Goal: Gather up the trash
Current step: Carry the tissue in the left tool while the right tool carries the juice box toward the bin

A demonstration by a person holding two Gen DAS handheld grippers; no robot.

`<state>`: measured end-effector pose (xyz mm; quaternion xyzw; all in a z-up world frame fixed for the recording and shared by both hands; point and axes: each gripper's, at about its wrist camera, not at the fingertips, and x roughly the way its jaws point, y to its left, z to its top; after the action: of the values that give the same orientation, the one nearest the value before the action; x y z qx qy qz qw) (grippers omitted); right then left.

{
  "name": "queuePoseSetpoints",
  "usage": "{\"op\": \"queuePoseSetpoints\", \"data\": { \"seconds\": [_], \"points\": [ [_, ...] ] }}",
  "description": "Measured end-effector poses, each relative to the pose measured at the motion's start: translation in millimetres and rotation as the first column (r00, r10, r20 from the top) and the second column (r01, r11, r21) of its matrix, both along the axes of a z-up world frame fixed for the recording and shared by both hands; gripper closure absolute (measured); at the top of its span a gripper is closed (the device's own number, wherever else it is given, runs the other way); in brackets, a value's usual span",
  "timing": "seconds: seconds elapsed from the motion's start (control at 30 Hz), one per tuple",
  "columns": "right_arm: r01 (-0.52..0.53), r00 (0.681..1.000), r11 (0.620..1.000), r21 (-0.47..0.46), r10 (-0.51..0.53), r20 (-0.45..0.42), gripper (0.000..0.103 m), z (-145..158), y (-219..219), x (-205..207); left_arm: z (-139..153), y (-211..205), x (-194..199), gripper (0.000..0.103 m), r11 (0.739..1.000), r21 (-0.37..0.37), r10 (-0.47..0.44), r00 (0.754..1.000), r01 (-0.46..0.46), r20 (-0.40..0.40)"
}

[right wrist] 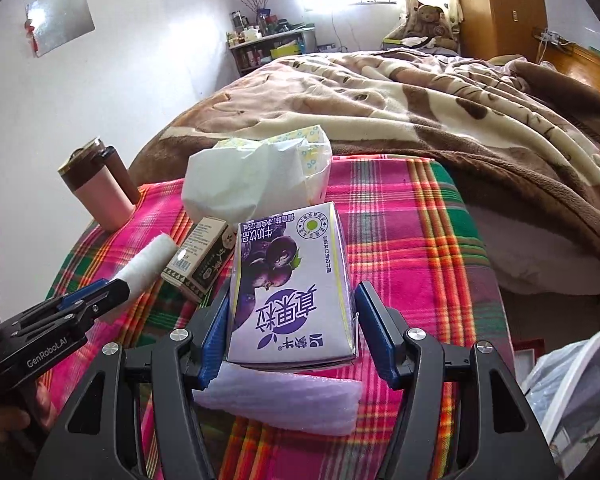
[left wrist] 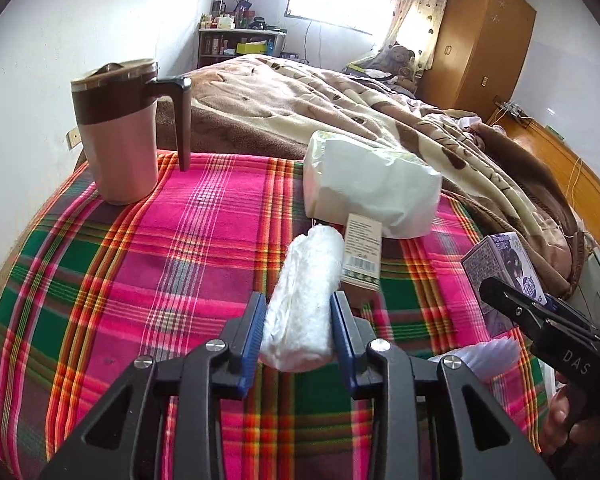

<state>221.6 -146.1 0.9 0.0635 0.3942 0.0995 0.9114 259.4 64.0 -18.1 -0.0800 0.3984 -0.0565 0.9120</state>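
- left tongs (left wrist: 298,314) sat nearest the lens, blue pads pressed against both sides of a white rolled wad (left wrist: 304,300), clenched on it; the wad's far end pointed toward a small green-and-tan box (left wrist: 362,254) lying just beside it.
- right tongs (right wrist: 290,318) straddled a purple drink carton (right wrist: 290,288); the left pad touched the carton, the right pad stood slightly off it, so whether the grip had closed could not be told.
- carton lay partly on a white foam sheet (right wrist: 284,402), which rested on the bench under a pink, green and orange plaid cloth (left wrist: 204,240).
- white tissue pack (left wrist: 370,188) lay beyond the small box, near the far edge of the bench.
- pink tumbler (left wrist: 118,132) with a brown lid and handle stood upright at the far left corner, well apart from the other items.
- white-framed bin (right wrist: 572,392) with a clear plastic liner showed at the lower right edge of the right wrist view, beside the bench.
- bed (left wrist: 340,100) with a brown and cream blanket lay behind the bench.
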Motion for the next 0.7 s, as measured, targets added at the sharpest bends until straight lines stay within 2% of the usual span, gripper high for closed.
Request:
{"op": "queuePoseSetpoints", "data": {
  "seconds": [0.43,0.7],
  "points": [
    [0.025,0.999,0.999,0.038,-0.027,0.037,0.042,15.6,-21.7,-36.1,24.3,-16.4,-46.7,0.069,0.999,-0.04,-0.033,0.997,0.035,0.065],
    [0.067,0.996,0.996,0.054,-0.071,0.062,0.042,26.0,-45.6,-61.7,46.0,-46.8,-72.7,0.069,0.994,-0.035,-0.099,0.987,0.104,0.126]
  ]
}}
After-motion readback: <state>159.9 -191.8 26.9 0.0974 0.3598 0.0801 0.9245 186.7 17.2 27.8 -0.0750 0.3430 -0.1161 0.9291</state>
